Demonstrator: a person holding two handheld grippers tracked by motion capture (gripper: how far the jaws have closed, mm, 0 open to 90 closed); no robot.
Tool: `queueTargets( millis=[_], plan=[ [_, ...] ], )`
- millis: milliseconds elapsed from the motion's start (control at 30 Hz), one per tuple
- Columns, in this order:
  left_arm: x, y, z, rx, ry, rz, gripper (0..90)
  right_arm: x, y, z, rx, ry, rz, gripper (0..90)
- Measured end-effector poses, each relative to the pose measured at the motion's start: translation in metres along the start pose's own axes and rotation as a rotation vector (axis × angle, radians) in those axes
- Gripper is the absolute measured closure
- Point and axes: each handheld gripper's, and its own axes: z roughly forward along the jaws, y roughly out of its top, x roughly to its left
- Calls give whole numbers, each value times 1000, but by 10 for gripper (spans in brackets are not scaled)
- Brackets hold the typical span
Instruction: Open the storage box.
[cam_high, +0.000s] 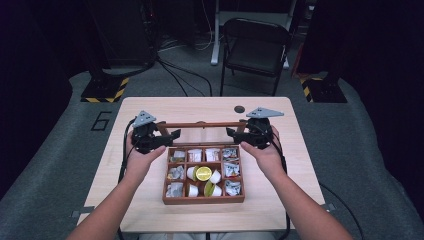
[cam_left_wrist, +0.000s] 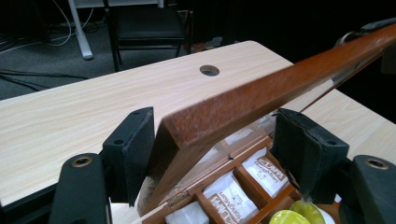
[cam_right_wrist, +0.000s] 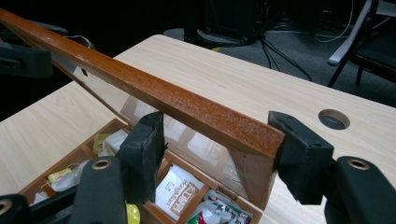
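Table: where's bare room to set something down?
Bare strips of table: right of the wooden box, left of it, along the near edge, and behind the raised lid around the hole. Box corners are crowded by both grippers.

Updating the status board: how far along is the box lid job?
Done: lid stands raised off the wooden box, sachets and cups exposed. In hand: right gripper clamps one lid corner; left gripper straddles the other, fingers loose. Left: lid isn't resting anywhere yet, open or shut.

A black folding chair (cam_high: 256, 47) stands behind the wooden table (cam_high: 150, 107), with cables (cam_high: 180, 75) across the grey floor (cam_high: 60, 150).
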Motion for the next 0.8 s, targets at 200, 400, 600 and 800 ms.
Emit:
queueTargets(
  millis=[200, 400, 600, 800],
  plan=[
    [4, -6, 8, -37, 3, -20, 293, -4, 2, 3, -8, -7, 16, 374],
    [6, -7, 12, -45, 4, -24, 294, -10, -4, 8, 4, -3, 33, 374],
    [9, -8, 17, -46, 11, -30, 293, -20, -19, 22, 35, 14, 64, 365],
    [11, -9, 20, -52, 20, -32, 297, -28, -22, 29, 32, 16, 99, 416]
  ],
)
